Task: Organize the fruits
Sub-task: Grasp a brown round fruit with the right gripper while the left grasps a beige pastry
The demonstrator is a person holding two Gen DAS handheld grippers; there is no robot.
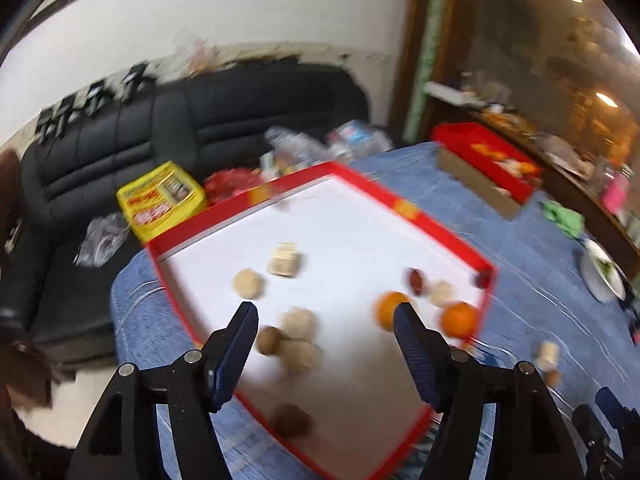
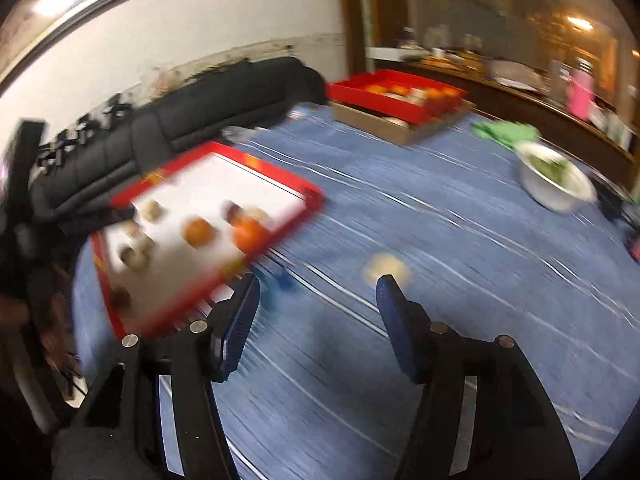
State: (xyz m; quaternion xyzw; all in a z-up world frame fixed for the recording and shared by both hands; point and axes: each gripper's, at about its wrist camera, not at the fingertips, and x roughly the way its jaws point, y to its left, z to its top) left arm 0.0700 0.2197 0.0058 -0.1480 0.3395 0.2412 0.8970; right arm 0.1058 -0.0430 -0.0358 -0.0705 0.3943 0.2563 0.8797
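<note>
Black-framed and tipped with ribbed blue pads, the left gripper hangs over the near part of the red-rimmed tray, its jaws spread wide with nothing between them; the right gripper is likewise agape and empty, over the blue tablecloth beyond the tray's right edge. Both views are smeared with motion, so fine detail is lost. Just past the left gripper's right finger sit two oranges near the tray's right corner, with a small dark red fruit and a pale round one behind them. Toward the near left edge lies a cluster of pale and brown round fruits, and another brown one rests close to the near edge. A pale piece lies alone on the cloth just ahead of the right gripper's right finger. The oranges look firm, fairly heavy and apt to roll on the smooth white tray floor, so I would take one across its widest middle with a gentle squeeze. Farther off, a second red tray at the table's far edge already holds oranges.
</note>
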